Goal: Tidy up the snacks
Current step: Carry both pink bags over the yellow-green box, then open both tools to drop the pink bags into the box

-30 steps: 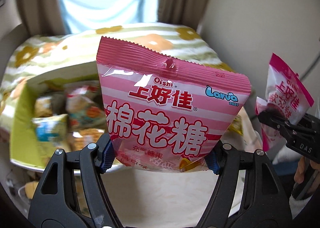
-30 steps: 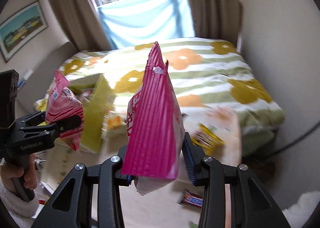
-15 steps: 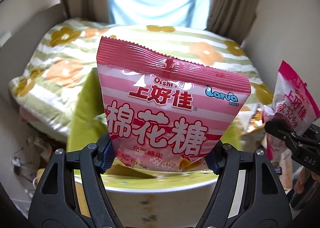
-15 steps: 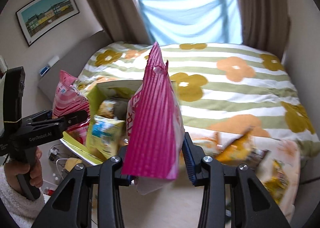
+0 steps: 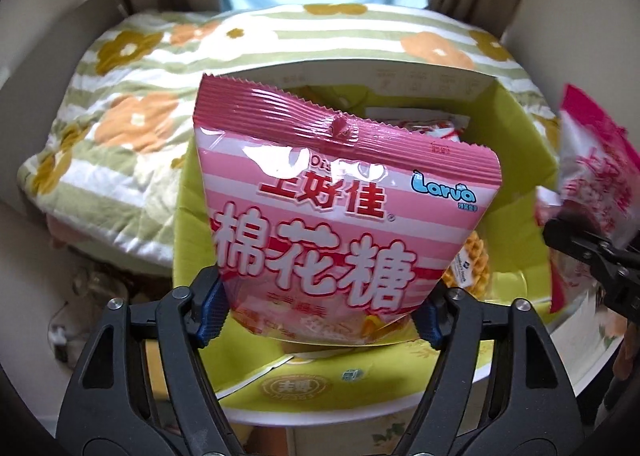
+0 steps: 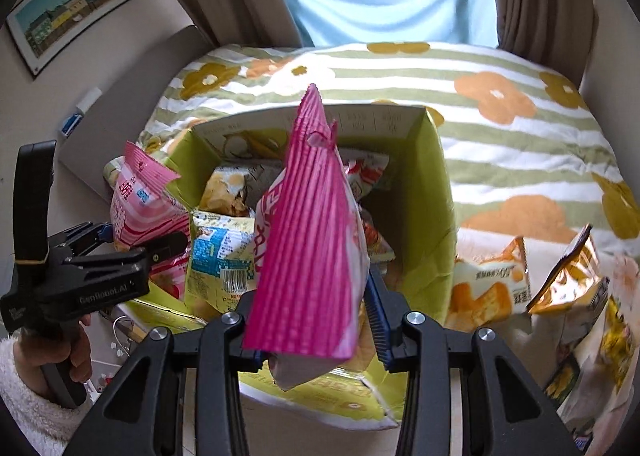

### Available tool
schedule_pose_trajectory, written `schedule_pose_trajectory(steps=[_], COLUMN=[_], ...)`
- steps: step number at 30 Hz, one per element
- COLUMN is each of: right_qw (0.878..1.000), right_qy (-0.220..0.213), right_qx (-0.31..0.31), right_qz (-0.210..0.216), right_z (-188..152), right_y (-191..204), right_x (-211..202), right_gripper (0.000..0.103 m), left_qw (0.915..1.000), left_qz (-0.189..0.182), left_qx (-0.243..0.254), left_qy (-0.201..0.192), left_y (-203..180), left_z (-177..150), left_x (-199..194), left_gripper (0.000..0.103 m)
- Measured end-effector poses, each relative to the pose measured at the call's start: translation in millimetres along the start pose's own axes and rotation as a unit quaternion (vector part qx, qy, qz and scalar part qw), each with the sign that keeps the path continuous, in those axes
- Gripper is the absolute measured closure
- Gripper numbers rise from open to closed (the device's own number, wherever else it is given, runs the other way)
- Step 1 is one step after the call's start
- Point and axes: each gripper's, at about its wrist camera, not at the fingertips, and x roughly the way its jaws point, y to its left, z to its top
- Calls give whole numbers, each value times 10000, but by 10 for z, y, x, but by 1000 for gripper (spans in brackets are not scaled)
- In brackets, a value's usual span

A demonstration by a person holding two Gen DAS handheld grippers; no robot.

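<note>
A pink marshmallow bag [image 5: 340, 216] stands upright, pinched in the left gripper [image 5: 320, 312] above the green box [image 5: 536, 144]. At 3 o'clock, the right gripper [image 6: 316, 336] clamps a magenta bag [image 6: 308, 240] edge-on — also over the box.

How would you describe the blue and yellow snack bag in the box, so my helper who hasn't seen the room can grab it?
Find the lime-green cardboard box in front of the flowered bed. Look inside at its near left part, beside the pink marshmallow bag held by the left hand-held gripper. The blue and yellow bag stands there, alone in showing a barcode.
</note>
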Motion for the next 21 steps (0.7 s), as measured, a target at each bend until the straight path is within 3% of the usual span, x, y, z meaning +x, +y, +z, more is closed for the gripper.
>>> schedule_pose_trajectory(steps=[1, 2, 8, 21], right_qw=[10000, 10000, 9997, 9994], right_qy=[37, 78, 212, 324], right_qx=[26, 40, -46, -151], right_qz=[-15, -30, -66, 27], right_z=[6, 3, 23, 28], right_y=[4, 8, 31, 58], right_x=[20, 46, 124, 112], right_gripper=[66, 66, 66, 66], left_qw=[10000, 9999, 9992, 9990], left_qz=[-69, -150, -304, -152], left_qx=[33, 46, -208, -326], left_qy=[-24, -33, 151, -277], left_y=[-12, -17, 49, 40], left_z=[-15, -34, -187, -320], left_x=[-6, -13, -31, -474], left_gripper=[9, 0, 0, 0])
